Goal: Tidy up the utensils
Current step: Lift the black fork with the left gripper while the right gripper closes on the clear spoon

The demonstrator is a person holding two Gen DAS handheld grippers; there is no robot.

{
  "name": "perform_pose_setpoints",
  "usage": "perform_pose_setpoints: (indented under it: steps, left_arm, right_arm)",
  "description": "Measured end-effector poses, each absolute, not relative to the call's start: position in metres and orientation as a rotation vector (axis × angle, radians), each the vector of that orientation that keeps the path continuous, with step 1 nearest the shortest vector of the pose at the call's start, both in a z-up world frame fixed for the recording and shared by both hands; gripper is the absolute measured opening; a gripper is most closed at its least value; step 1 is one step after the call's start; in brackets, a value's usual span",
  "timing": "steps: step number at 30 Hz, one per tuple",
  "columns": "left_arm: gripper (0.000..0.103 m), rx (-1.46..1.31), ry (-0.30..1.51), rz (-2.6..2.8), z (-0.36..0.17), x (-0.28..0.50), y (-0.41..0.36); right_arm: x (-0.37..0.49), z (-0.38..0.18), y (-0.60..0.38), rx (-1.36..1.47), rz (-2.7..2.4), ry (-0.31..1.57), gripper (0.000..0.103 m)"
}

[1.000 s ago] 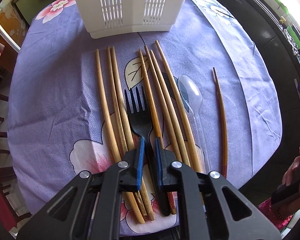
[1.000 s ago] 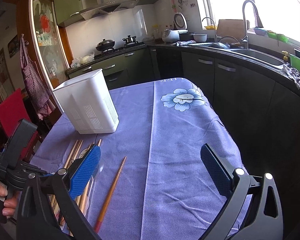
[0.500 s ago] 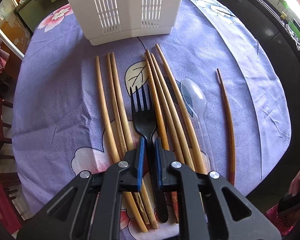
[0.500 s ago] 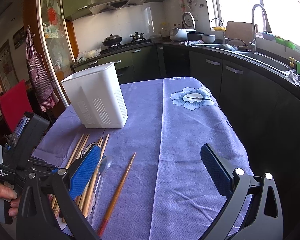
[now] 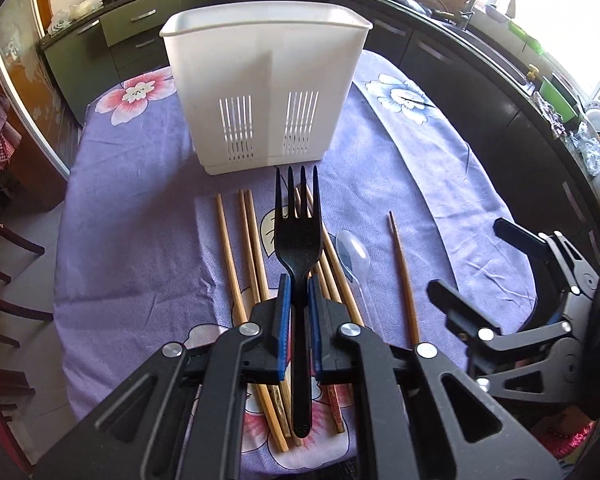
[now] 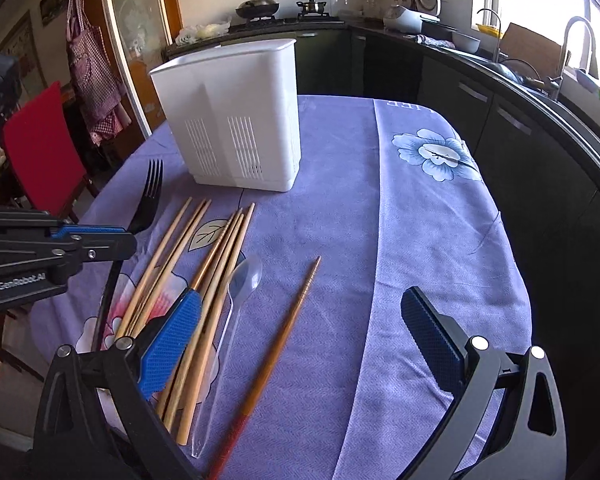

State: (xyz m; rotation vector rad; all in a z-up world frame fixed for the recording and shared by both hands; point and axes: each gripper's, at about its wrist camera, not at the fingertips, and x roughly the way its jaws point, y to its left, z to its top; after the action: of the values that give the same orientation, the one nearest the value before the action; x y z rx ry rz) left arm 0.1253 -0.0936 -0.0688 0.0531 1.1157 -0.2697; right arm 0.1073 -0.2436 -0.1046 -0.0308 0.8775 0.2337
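Your left gripper [image 5: 299, 314] is clamped on the black fork [image 5: 299, 240], blue pads pinching the handle just below the head, tines pointing toward the white caddy [image 5: 265, 84]. The right wrist view shows the fork [image 6: 148, 198] lifted clear of the surface [image 6: 420, 260], tines up, well short of the caddy [image 6: 236, 120]. Your right gripper [image 6: 300, 344] is wide apart, holding nothing, hovering over the near edge of the purple floral cloth; it also shows at the right of the left wrist view [image 5: 512, 276]. Still lying on the cloth: a bundle of light wooden chopsticks [image 6: 204, 264] fanned lengthwise toward the caddy, a clear plastic spoon [image 6: 236, 300] just beside them on the right, and a single darker chopstick [image 6: 276, 356] with a red end, apart from the rest. Caddy stands upright at the far side of the surface, slotted face toward you; contents can't be seen.
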Motion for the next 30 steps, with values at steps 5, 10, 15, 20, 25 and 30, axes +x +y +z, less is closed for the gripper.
perform_pose_setpoints:
  steps: [5,10,15,20,25,30]
  left_arm:
    - [0.009,0.032,1.094,-0.299,-0.063,0.122,-0.083]
    - [0.009,0.013,1.072,-0.315,-0.06,0.122,-0.07]
    - [0.009,-0.001,1.066,-0.329,-0.063,0.123,-0.062]
    - [0.009,-0.009,1.07,-0.345,-0.066,0.126,-0.057]
    - [0.009,-0.008,1.069,-0.35,-0.068,0.128,-0.055]
    - [0.009,-0.002,1.076,-0.357,-0.07,0.13,-0.057]
  right_arm:
    - [0.114,-0.123,-0.224,-0.013,0.233,0.948,0.066]
    - [0.119,-0.147,-0.208,-0.041,0.263,1.043,0.03]
    - [0.122,-0.154,-0.199,-0.048,0.266,1.055,0.03]
    - [0.127,-0.159,-0.188,-0.087,0.263,1.083,0.026]
    - [0.127,-0.16,-0.182,-0.117,0.226,1.087,0.022]
    - [0.133,-0.159,-0.183,-0.077,0.221,1.088,0.022]
